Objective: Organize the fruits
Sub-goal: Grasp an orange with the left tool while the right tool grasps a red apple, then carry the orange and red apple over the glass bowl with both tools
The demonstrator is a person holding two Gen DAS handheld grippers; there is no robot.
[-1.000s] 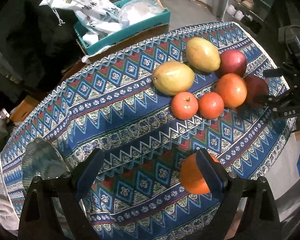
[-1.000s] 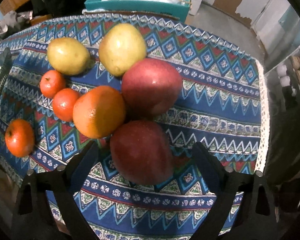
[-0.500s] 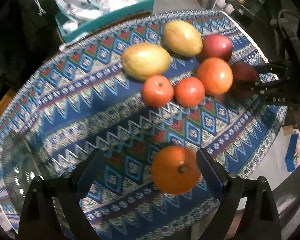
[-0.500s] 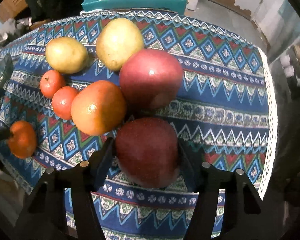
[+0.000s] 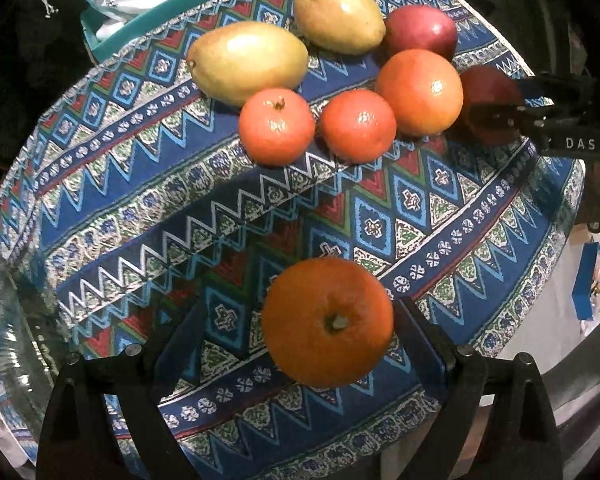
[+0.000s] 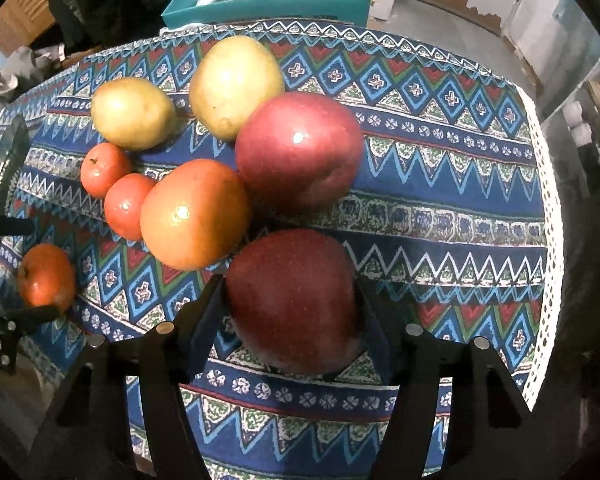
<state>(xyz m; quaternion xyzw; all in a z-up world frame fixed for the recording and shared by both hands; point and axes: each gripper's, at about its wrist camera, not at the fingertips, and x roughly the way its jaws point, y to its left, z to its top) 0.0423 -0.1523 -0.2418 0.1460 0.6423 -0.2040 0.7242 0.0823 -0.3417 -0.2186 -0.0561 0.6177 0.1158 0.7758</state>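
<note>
On the patterned tablecloth (image 5: 140,184) we've got our right gripper (image 6: 292,304) clamped around an apple (image 6: 296,300) — left gripper (image 5: 300,336) spread wide around an orange (image 5: 328,322).

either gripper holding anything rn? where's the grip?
The right gripper is shut on the near red apple, fingers against its left and right sides. The left gripper is open, with a lone orange between its fingers, not gripped.

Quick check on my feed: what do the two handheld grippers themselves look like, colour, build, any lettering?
Both are matte black plastic. The left gripper has two flat paddle fingers fixed with silver round bolts; the right gripper matches. White "DAS" lettering marks the right one's side. No cables or sleeves are visible.
</note>
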